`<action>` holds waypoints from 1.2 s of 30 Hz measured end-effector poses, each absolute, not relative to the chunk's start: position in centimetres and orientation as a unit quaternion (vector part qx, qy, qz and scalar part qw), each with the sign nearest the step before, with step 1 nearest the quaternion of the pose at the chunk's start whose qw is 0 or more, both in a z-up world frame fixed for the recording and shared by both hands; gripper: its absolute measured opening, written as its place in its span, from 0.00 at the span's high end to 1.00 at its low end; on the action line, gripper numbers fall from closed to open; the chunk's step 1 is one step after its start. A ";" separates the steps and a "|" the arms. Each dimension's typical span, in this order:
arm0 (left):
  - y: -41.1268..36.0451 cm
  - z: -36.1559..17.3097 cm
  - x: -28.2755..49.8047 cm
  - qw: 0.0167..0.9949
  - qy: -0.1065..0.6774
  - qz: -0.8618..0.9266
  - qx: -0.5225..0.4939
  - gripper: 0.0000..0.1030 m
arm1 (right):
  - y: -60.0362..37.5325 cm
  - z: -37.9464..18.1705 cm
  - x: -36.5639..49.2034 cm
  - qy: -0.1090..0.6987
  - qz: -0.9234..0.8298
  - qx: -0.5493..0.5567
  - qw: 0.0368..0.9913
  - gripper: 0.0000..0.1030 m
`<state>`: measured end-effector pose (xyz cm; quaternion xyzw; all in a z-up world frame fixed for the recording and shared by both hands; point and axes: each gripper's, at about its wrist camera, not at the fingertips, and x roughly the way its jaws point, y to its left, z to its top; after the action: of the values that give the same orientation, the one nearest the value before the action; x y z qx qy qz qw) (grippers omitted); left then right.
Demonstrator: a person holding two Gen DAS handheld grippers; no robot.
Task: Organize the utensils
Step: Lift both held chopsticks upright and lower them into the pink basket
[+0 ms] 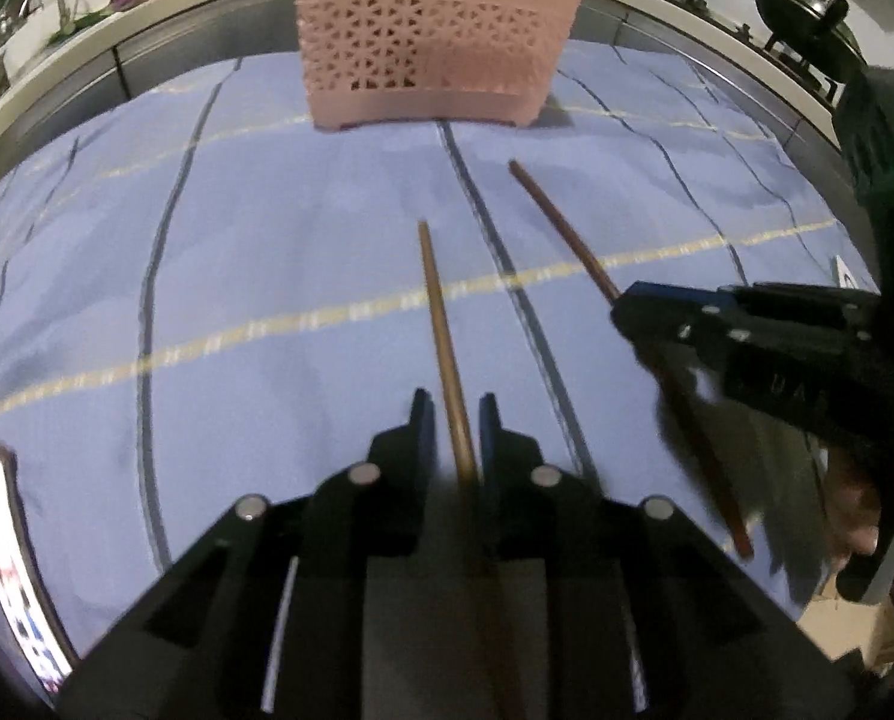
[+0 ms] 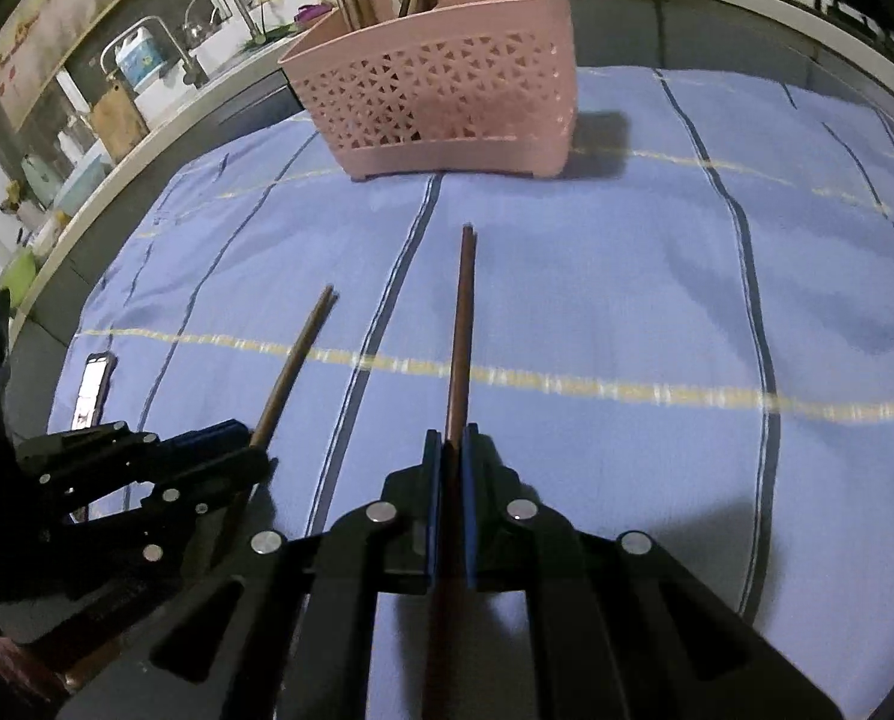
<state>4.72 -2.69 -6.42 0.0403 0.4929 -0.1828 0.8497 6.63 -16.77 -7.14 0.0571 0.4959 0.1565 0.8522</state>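
A pink perforated utensil basket (image 1: 429,42) stands at the far side of the blue cloth and holds several brown chopsticks; it also shows in the right wrist view (image 2: 447,84). A light brown chopstick (image 1: 441,336) lies between the fingers of my left gripper (image 1: 456,420), whose jaws stand a little apart around it. My right gripper (image 2: 453,444) is shut on a dark brown chopstick (image 2: 462,324) that points toward the basket. The right gripper (image 1: 627,306) with its chopstick (image 1: 561,228) shows in the left wrist view. The left gripper (image 2: 255,450) with its chopstick (image 2: 297,360) shows in the right wrist view.
A blue striped cloth (image 2: 627,300) covers the table. A phone (image 2: 93,390) lies at the cloth's left edge and also shows in the left wrist view (image 1: 9,570). A counter with sink and faucet (image 2: 213,12) runs behind; woks on a stove (image 1: 807,18) stand at the back right.
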 end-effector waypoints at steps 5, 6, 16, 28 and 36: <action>-3.1 -6.3 7.3 0.850 0.491 -0.188 0.030 0.87 | -16.0 -7.0 9.7 0.494 0.157 0.048 0.854 0.93; -3.3 -6.3 7.6 0.851 0.490 -0.186 0.030 0.89 | -15.9 -7.1 10.1 0.494 0.158 0.049 0.854 0.93; -1.8 -3.9 7.1 0.861 0.471 -0.193 -0.006 0.95 | -16.4 -5.0 9.2 0.463 0.194 0.084 0.861 0.95; 1.1 8.6 -0.1 0.931 0.289 -0.224 -0.014 0.95 | -18.3 5.3 1.6 0.266 0.231 0.123 0.928 0.95; 0.8 8.3 -0.9 0.935 0.279 -0.218 0.004 0.95 | -16.9 5.8 -0.2 0.232 0.220 0.079 0.944 0.95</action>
<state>-0.86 0.80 8.31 0.0042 0.2785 -0.2178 0.9354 -0.16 -16.93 5.77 0.0793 0.2323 0.2202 0.9441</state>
